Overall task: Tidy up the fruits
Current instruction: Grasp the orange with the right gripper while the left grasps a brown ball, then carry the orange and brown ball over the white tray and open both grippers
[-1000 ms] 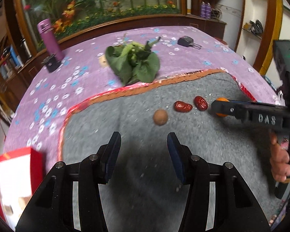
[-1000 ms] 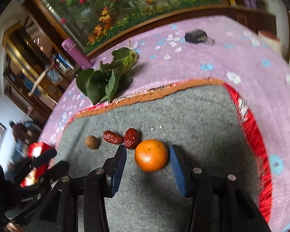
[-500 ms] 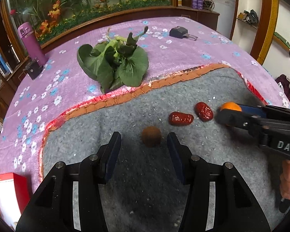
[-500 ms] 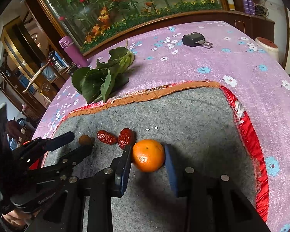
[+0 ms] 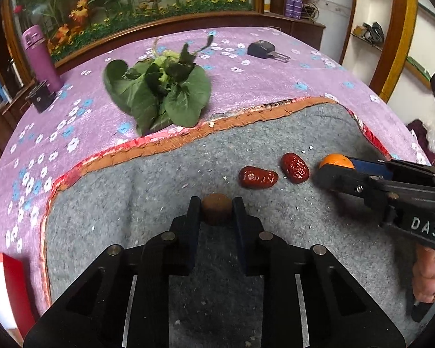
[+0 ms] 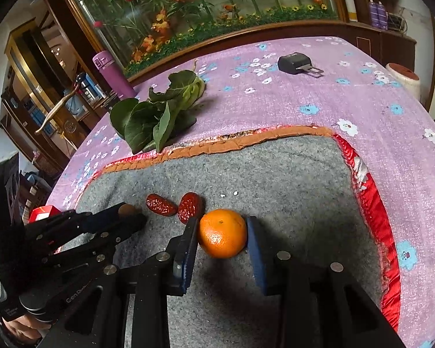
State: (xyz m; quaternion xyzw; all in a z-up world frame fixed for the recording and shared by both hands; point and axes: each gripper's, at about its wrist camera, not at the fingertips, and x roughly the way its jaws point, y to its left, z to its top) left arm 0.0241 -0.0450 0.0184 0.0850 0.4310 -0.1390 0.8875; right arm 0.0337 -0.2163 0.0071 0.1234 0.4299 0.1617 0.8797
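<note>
While the left gripper (image 5: 216, 209) lay low over the gray mat (image 5: 148, 197), its two black fingers (image 5: 193, 217) were squeezed onto a small brown round fruit (image 5: 216, 208), one finger on each side. It pointed away toward the far side of the table. The right gripper (image 6: 222, 233) lay low too, and it came in from the right side, pointing left across the mat. Its fingers sat on both sides of the orange (image 6: 222, 233); the left one touched the peel, and the blue pad (image 6: 255, 249) on the right sat right at the edge of it, so the orange was held. Two red dates (image 5: 275, 172) lay on the mat between the brown fruit and the orange, just beside each other. A bare hand (image 5: 427, 277) held the right gripper's handle at the near right. A bunch of green leaves (image 5: 159, 95) lay farther away on the purple flowered cloth (image 5: 246, 87).
</note>
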